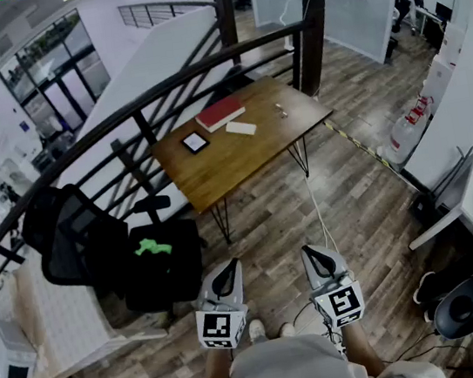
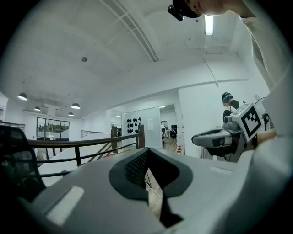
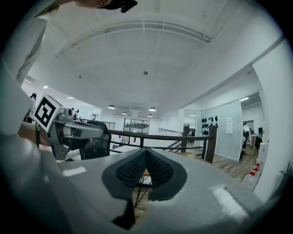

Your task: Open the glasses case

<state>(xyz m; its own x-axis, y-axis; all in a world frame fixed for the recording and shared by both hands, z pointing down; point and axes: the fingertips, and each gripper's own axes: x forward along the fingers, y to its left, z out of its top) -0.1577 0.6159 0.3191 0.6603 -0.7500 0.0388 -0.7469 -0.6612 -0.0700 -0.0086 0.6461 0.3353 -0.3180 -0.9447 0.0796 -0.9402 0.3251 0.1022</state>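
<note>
A white oblong glasses case (image 1: 241,127) lies shut on the wooden table (image 1: 258,156), beside a red book (image 1: 220,112). The table stands well ahead of me across the wooden floor. Both grippers are held low, close to my body and far from the case. My left gripper (image 1: 227,269) has its jaws together with nothing between them, its fingertips meeting in the left gripper view (image 2: 146,149). My right gripper (image 1: 315,254) is likewise shut and empty (image 3: 146,150). Both point level toward the table.
A black tablet (image 1: 195,142) and a small object (image 1: 280,111) also lie on the table. A dark railing (image 1: 161,94) runs behind it. A black office chair (image 1: 71,230) and a black bag (image 1: 164,261) stand to the left, and a thin cable (image 1: 318,215) trails over the floor.
</note>
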